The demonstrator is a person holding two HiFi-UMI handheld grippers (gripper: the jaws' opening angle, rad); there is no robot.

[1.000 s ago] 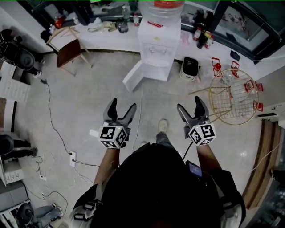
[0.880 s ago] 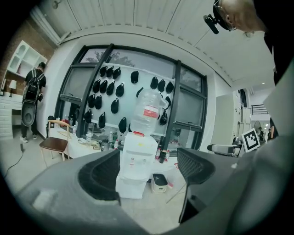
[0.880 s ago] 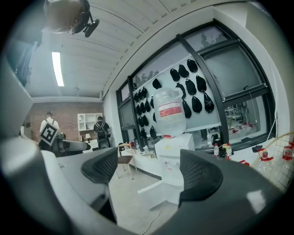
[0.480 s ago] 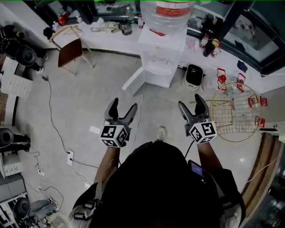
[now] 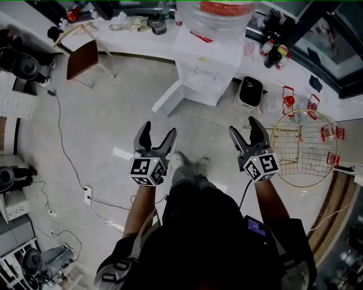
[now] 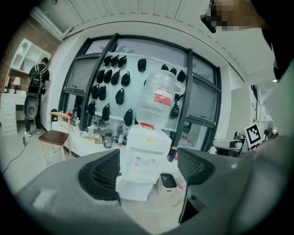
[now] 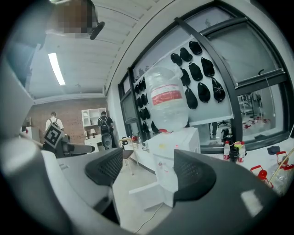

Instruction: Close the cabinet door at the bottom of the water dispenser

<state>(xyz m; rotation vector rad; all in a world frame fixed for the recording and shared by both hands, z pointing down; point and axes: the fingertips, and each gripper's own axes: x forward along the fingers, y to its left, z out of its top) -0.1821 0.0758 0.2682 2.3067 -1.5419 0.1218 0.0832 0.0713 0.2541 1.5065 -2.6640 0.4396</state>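
Note:
The white water dispenser (image 5: 207, 62) stands against the back counter with a big bottle (image 5: 221, 14) on top. Its bottom cabinet door (image 5: 167, 99) hangs open, swung out to the left over the floor. My left gripper (image 5: 156, 137) is open and empty, a good step short of the door. My right gripper (image 5: 248, 131) is also empty and well short of the dispenser, its jaws wide but closing. In the left gripper view the dispenser (image 6: 144, 156) shows between the jaws of the left gripper (image 6: 147, 170). In the right gripper view the door (image 7: 142, 186) juts left between the jaws of the right gripper (image 7: 148, 170).
A small black-and-white appliance (image 5: 249, 92) sits right of the dispenser, with a round wire rack (image 5: 303, 148) lying further right. A wooden chair (image 5: 85, 56) stands at the back left. A cable (image 5: 62, 141) runs over the floor to a power strip (image 5: 86, 195). My feet (image 5: 187, 164) are between the grippers.
I have stepped forward with both grippers. The dispenser and its open door now sit nearer and lower in the head view. Both grippers stay empty.

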